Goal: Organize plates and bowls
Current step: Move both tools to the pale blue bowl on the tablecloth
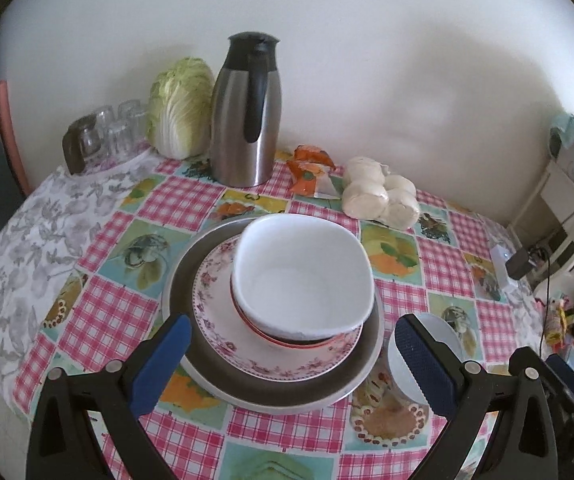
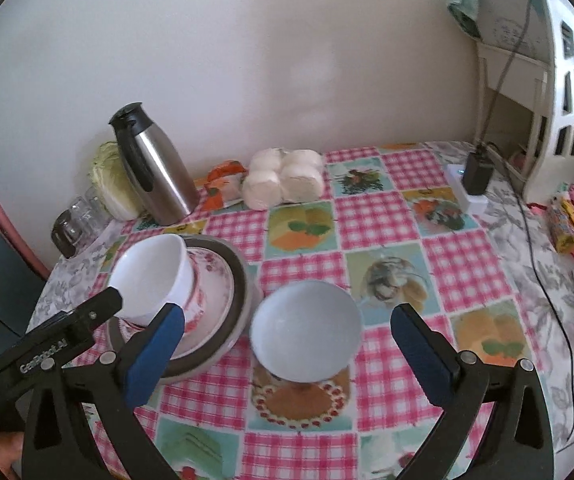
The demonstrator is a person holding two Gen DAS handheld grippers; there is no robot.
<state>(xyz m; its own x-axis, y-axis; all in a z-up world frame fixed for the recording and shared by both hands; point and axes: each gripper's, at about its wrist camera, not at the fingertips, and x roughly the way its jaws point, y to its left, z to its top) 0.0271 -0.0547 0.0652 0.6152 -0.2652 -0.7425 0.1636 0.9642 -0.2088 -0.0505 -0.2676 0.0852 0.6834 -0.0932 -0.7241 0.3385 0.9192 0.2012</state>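
- The left gripper hangs with its jaws spread wide over a stack.
- A white bowl sits on a flowered plate, inside a grey dish.
- A small bowl stands just right of the stack.
- A steel jug stands near the wall.

Black left tool, blue ribbed pads, silver screws.

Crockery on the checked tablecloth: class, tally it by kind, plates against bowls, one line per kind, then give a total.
Plates: 3, stacked: grey-rimmed plate, floral plate, red-rimmed plate.
Bowls: 2: white bowl on top of the stack, pale bowl alone on the tablecloth.
Total: 5
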